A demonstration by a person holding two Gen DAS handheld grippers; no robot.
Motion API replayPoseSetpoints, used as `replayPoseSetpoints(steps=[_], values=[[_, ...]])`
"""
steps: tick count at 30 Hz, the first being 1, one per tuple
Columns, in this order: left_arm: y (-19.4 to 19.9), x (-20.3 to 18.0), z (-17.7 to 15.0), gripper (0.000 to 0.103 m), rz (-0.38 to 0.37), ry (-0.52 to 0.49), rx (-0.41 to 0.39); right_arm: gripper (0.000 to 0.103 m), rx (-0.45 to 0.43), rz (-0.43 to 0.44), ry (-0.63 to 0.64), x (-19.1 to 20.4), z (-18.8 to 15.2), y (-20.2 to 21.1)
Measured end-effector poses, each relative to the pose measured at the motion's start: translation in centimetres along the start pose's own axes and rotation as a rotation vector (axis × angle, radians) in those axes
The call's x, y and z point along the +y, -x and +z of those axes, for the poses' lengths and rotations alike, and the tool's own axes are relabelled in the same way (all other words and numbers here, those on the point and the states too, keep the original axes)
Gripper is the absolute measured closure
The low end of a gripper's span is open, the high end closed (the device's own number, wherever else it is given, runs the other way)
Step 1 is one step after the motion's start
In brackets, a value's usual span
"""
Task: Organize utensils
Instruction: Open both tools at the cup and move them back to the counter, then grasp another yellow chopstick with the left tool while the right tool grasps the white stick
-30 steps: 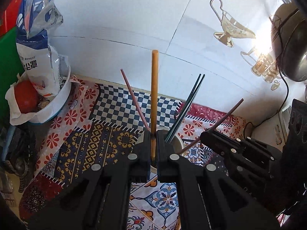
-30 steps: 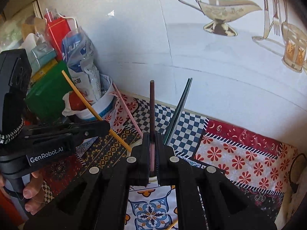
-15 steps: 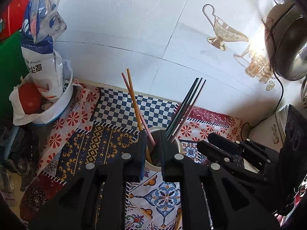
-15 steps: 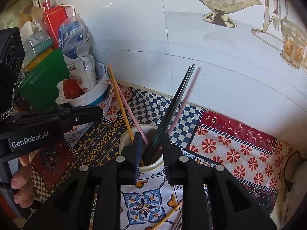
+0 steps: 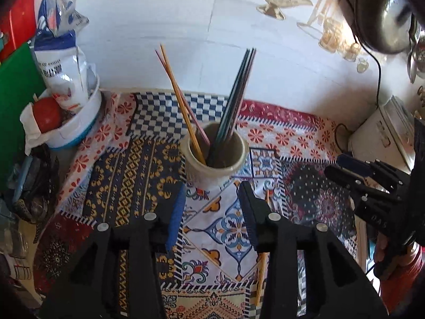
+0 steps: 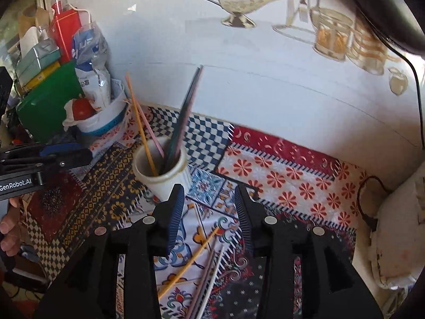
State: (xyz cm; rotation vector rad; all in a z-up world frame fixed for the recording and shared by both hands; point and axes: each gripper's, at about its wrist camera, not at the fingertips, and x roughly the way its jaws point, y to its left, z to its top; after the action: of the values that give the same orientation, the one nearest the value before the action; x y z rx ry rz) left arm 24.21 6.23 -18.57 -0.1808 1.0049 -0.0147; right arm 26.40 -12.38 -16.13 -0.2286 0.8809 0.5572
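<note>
A cream cup [image 5: 207, 174] stands on the patterned cloth and holds a yellow chopstick [image 5: 177, 98], a pink one beside it, and a dark bundle [image 5: 239, 93]. My left gripper [image 5: 212, 188] hangs just in front of the cup, its jaws opening with nothing between them. In the right wrist view the same cup [image 6: 162, 183] sits left of my right gripper [image 6: 209, 190], whose jaws are also opening and hold nothing. Loose chopsticks lie on the cloth under it: a yellow one [image 6: 188, 263] and pale ones [image 6: 209, 276]. Each gripper shows at the edge of the other's view.
A white bowl [image 5: 77, 130] with a tomato and a bag stands at the back left by a green board [image 5: 16, 101]. A white appliance [image 5: 382, 133] and a corded metal pot [image 5: 382, 16] are at the right. The tiled wall [image 5: 212, 26] is close behind the cup.
Both grippers were shut on upright chopsticks over the cup. They let them drop into the cup, opened, and drew back toward the near side.
</note>
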Motion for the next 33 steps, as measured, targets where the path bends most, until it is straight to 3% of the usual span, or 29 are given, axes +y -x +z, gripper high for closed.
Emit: replayPoseSetpoints(steps=[9,16,25,33], values=[[-6.5,-2.8,-5.6,0.062,-0.078,-0.017,0.240,0.067,0.227,-0.063,-0.108,-4.5,-8.0,-2.9],[-10.0,-5.7,-8.3,0.062,-0.090,-0.100,0.347,0.067,0.337,0.002,-0.133,-3.2,-12.2,-5.0],[-11.3,-7.4,-9.4,0.064,-0.087,-0.157,0.384,0.067,0.372,0.032,-0.131,-1.0,-14.5,-6.7],[-12.8,-8.0,-9.7,0.072,-0.088,-0.166,0.411,0.069,0.348,-0.039,-0.035,0.2,-15.2,-6.9]])
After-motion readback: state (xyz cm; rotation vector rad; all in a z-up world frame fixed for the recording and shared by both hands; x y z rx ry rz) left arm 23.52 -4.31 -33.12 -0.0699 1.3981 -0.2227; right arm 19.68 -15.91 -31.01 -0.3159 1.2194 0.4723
